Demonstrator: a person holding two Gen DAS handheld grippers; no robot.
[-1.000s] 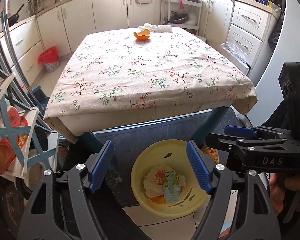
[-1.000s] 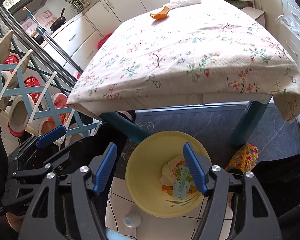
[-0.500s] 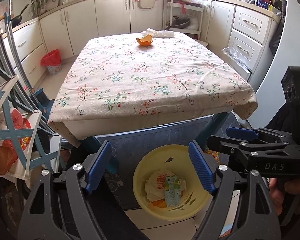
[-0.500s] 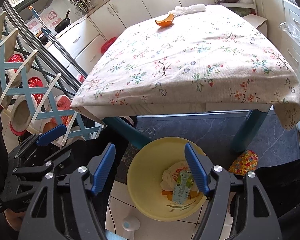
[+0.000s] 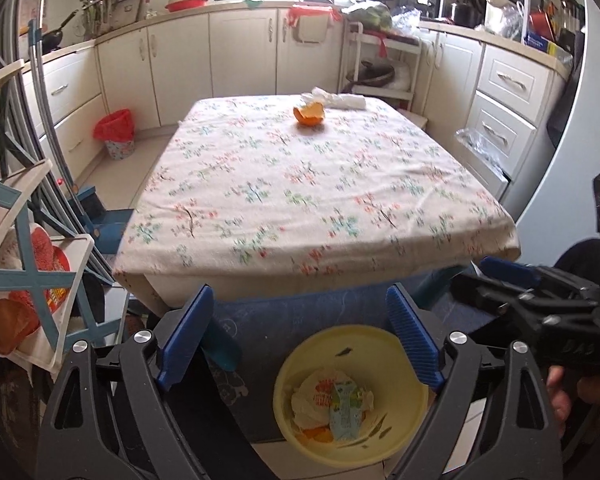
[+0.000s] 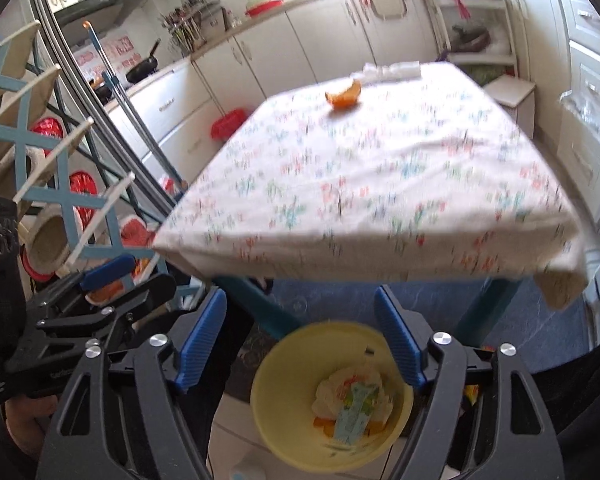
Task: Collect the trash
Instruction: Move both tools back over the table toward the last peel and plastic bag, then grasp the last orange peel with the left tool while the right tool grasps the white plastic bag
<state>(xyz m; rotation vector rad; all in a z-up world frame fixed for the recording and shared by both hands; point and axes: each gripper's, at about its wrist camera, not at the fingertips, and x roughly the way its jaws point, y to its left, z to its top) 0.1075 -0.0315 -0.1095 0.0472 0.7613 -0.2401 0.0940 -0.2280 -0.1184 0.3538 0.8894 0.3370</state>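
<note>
Both pairs of fingers are spread wide with nothing between them. Under the left gripper (image 5: pixel 298 336), between and just beyond its blue pads, a yellow bowl (image 5: pixel 400 346) sits on the floor, holding crumpled white paper, a green-and-white wrapper (image 5: pixel 343 410) and bits of orange peel. The right gripper (image 6: pixel 298 338) hangs over the same bowl (image 6: pixel 300 354), with the wrapper (image 6: pixel 354 412) lying closer to its right finger. The two tools are side by side: the right one shows at the right edge of the left wrist view, beside the left gripper's right finger.

Past the fingertips, the near edge of the table (image 5: pixel 204 298) overhangs, its floral tablecloth (image 5: pixel 320 184) draped over the corners, and a teal leg (image 6: pixel 256 308) stands between the fingers and the far floor. Well beyond, at the far end of the cloth, an orange peel (image 5: pixel 309 114) lies just beside a white tissue (image 5: pixel 342 100). To the left of the fingers stands a blue rack of slippers (image 5: pixel 24 280); farther off, a red-lined bin (image 5: pixel 116 134) sits against the cabinets.

Compared with a second ago, both grippers are higher and tilted up, so the tabletop looks flatter and the bowl sits lower in each view; the bowl's contents are unchanged.
</note>
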